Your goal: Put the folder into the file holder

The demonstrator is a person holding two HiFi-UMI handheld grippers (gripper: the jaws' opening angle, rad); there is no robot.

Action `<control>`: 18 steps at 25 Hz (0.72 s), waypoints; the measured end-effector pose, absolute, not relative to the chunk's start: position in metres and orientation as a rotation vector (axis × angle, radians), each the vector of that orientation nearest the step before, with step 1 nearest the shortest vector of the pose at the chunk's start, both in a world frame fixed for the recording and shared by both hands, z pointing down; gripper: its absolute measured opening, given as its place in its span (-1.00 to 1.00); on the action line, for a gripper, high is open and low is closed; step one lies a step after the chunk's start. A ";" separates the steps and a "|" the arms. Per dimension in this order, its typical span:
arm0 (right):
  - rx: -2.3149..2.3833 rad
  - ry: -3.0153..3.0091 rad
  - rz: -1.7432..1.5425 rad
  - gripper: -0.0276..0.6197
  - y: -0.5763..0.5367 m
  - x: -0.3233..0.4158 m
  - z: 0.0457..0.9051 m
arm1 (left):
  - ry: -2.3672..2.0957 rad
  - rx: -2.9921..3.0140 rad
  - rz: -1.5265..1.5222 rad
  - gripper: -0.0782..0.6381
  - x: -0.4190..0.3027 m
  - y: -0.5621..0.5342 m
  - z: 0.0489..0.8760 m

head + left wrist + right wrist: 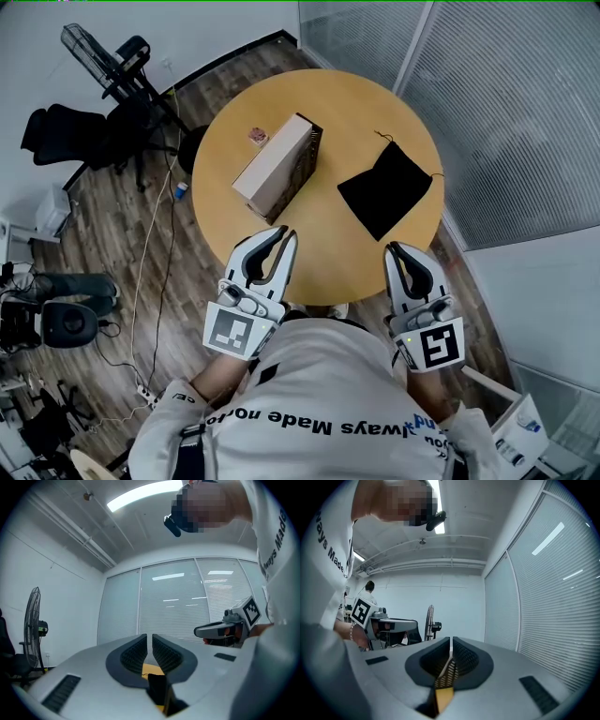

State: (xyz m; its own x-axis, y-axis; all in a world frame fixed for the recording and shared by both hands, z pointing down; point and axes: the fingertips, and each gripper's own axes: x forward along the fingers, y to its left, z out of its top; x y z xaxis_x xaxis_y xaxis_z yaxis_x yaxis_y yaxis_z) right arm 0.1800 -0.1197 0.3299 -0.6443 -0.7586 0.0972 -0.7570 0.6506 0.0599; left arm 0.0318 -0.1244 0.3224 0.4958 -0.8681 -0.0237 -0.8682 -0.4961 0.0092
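fan: black pedestal fan point(94, 56) stands on the wood floor at far left, with a black office chair point(70, 136) beside it.
left gripper: the left gripper point(281, 234) is held over the near edge of the table and points at the holder. Its ribbed fingers point(133, 653) are clenched, tips nearly meeting, with nothing between them.
table: round yellow wooden table point(356, 103).
pink item: a small pink object point(257, 136) is on the table just beside the holder's far left corner. It is too small to identify.
folder: the tan flat folder point(272, 164) is left of table centre, right against the dark mesh file holder point(307, 167). The tan face covers the left and top, and the mesh side shows on the right. I cannot tell how far in the folder sits. Both are well apart from either gripper.
pouch: a black cloth drawstring pouch point(384, 192) lies flat, right of the holder and not touching it.
right gripper: the right gripper point(396, 249) is over the near right edge of the table, near the pouch. Its fingers point(464, 658) are clenched and empty.
wall: a frosted glass partition point(506, 112) runs along the right.
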 end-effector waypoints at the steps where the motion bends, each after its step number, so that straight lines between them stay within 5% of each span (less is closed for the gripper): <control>1: 1.267 -2.749 -0.021 -0.79 -0.121 0.181 0.330 | 1.579 -2.712 0.039 -0.63 0.032 -0.126 0.322; 18: 1.259 -2.757 -0.028 -0.78 -0.146 0.183 0.328 | 1.611 -2.719 0.046 -0.63 0.034 -0.147 0.327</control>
State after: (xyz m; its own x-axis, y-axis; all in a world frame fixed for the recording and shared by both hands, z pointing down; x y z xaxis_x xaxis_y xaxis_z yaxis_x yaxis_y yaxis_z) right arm 0.1829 -0.1464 0.3279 -0.6500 -0.7543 0.0924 -0.7523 0.6559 0.0625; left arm 0.0337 -0.1466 0.3272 0.4803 -0.8770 -0.0155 -0.8764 -0.4806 0.0313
